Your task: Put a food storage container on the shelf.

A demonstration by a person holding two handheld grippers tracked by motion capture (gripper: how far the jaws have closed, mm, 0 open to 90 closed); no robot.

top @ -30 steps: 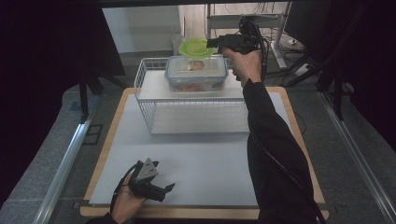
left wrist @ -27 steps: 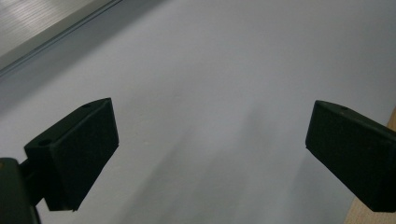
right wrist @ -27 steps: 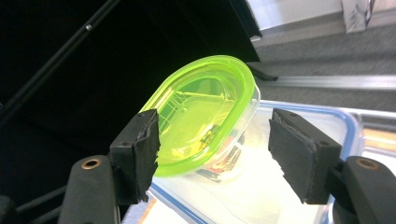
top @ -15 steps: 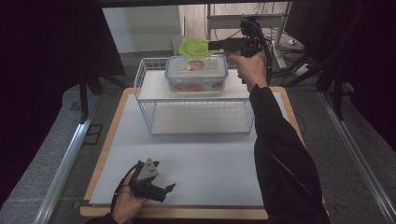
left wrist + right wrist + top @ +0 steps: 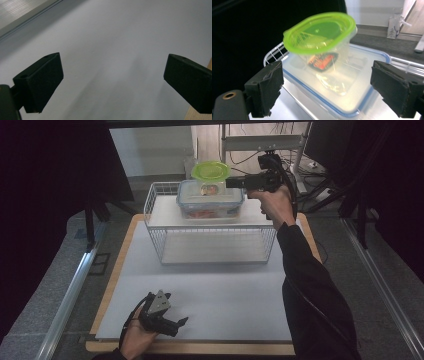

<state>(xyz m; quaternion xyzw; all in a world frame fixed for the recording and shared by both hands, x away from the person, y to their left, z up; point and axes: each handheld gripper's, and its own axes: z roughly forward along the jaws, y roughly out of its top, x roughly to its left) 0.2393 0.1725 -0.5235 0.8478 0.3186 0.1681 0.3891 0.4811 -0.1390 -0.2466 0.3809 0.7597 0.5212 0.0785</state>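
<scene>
Two stacked tubs (image 5: pixel 329 75), lower tub's contents blurred

A white wire rack (image 5: pixel 215 240) stands at the far middle of the table, its flat top shelf level and a lower level open beneath it. The table itself is a light wooden board (image 5: pixel 112 270) with a white sheet (image 5: pixel 215 295) spread over most of it. On the floor to the left, a metal rail (image 5: pixel 65 300) runs from near to far. Behind the table, at the far right, sits a grey metal frame (image 5: pixel 260 142) with dark cables (image 5: pixel 305 167) trailing around it.
</scene>
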